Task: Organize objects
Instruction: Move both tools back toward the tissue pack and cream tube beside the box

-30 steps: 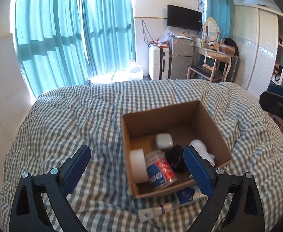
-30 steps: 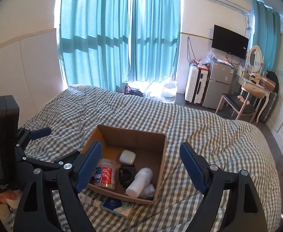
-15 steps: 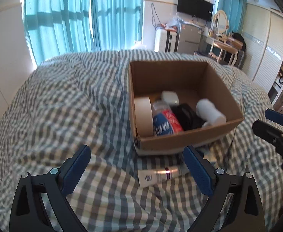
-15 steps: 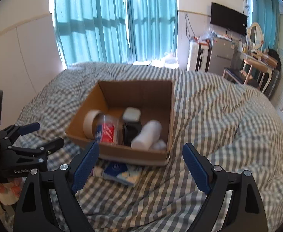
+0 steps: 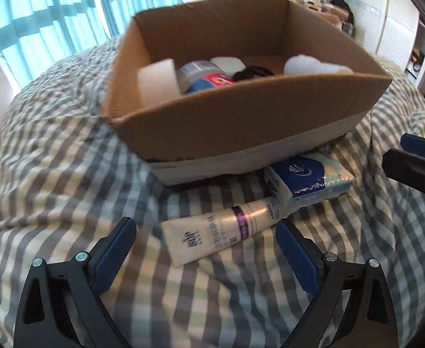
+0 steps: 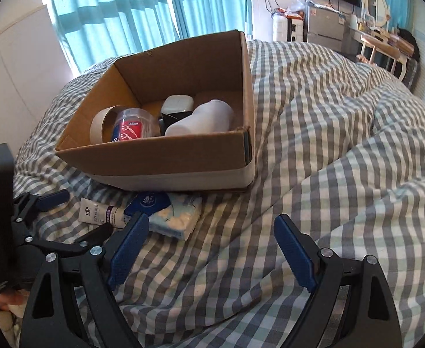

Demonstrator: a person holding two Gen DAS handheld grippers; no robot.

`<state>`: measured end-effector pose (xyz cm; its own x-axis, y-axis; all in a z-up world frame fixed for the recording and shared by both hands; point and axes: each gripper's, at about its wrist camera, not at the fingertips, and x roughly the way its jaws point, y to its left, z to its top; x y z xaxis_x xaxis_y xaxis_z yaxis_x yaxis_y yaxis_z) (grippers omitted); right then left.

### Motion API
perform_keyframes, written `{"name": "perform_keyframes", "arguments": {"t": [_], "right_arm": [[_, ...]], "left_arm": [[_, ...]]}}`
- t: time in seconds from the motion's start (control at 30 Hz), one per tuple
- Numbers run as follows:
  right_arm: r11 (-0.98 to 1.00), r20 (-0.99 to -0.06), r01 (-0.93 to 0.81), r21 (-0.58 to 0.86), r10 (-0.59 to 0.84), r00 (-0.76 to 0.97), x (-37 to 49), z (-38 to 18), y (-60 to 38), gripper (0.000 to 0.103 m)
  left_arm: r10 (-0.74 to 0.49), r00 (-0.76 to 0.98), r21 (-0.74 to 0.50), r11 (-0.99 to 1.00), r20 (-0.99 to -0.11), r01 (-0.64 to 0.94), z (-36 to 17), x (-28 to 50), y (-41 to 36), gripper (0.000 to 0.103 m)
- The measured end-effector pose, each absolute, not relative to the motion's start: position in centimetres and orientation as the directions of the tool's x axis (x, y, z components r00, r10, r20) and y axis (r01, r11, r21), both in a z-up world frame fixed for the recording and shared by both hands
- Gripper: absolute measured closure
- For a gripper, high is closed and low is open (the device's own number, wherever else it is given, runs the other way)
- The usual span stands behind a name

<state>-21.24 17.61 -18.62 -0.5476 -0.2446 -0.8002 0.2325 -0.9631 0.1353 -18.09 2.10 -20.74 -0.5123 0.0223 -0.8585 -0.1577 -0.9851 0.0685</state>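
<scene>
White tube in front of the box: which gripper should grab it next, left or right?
Left, probably. The left gripper is open with the white tube lying just ahead between its fingers. The right gripper is open too, but faces bare duvet; the tube sits off to its left, beyond the tissue pack.

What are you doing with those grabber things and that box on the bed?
A person is tidying loose things into the cardboard box on the checked bedspread. The box already holds a tape roll, a jar, a white bottle and more. A cream tube and a tissue pack lie outside, in front of it. The left gripper is open and low over the tube, holding nothing. The right gripper is open and empty too.
</scene>
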Motion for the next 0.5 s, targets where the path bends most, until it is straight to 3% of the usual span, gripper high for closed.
{"name": "perform_keyframes", "arguments": {"t": [0.2,0.27,0.5], "right_arm": [[-0.965,-0.802,0.212,0.157,-0.249,-0.543,-21.2,-18.6,18.1,0.015],[-0.966,-0.801,0.204,0.159,-0.247,-0.545,-21.1,-18.6,18.3,0.015],[-0.969,-0.802,0.169,0.178,-0.242,-0.546,-21.1,-18.6,19.0,0.015]], "left_arm": [[0.066,-0.449,0.059,-0.964,-0.891,-0.259,-22.5,-18.4,4.2,0.006],[0.121,-0.434,0.020,-0.952,-0.893,-0.307,-22.3,-17.7,4.8,0.018],[0.211,-0.418,-0.039,-0.923,-0.884,-0.383,-21.2,-14.7,5.6,0.044]]}}
